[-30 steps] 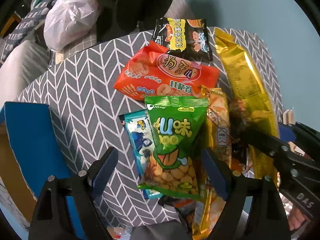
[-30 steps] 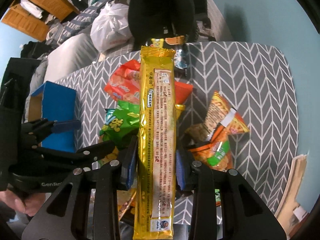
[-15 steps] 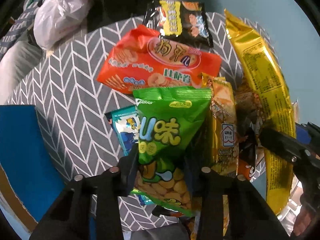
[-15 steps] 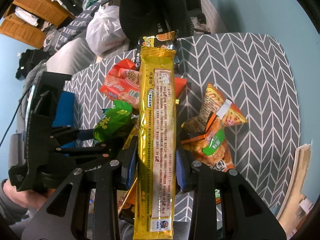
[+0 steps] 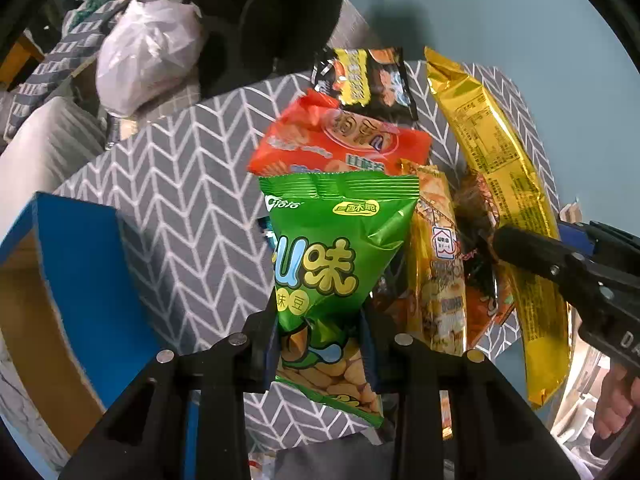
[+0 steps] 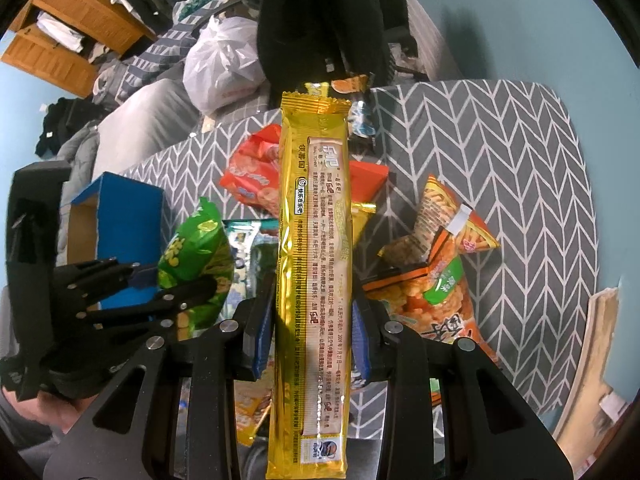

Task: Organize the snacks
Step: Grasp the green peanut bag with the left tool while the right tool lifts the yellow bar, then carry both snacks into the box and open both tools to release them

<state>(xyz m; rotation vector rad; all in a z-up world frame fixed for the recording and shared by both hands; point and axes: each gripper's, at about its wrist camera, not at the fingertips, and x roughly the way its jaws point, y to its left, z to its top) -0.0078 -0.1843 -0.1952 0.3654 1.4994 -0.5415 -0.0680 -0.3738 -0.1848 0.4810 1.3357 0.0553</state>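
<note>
L gripper [image 5: 320, 344]: you've got it clamped on the green peanut bag [image 5: 332, 264], pads pinching the lower third. Bag stands up off the cloth w/ its crimped top pointing away from you, prob so it clears the pile.

R gripper [image 6: 312, 336]: closed on the long gold packet [image 6: 316, 264], gripped about mid-length. Packet runs straight out along the fingers, both ends overhanging; a mid grip likely keeps it from drooping.

Near pile: just R of the green bag in left wrist view, a narrow yellow snack pack [image 5: 436, 280] lies on the table, dark wrappers tucked beside it. Teal packet [image 6: 244, 240] sits under/behind the green bag; mostly hidden.

R side of table: orange-and-green chip bags [image 6: 436, 264] overlap each other, untouched, apart from both grippers.

Mid table: red-orange biscuit bag [image 5: 340, 144] lies flat beyond the green bag, black-yellow packet [image 5: 364, 80] touching its far edge.

Blue box [image 5: 76, 280]: to your L, open side showing bare cardboard inside. Looks like the drop spot, tho task line doesn't say so. Green bag is the nearer of the two held items.

Table [image 5: 180, 168]: grey chevron cloth, bare patch btwn box and pile.

Far: white plastic bag [image 6: 224, 68], dark chair back, wooden shelves. Not task stuff.

Progress, my read: early. Two items in hand, most snacks loose on the cloth.
</note>
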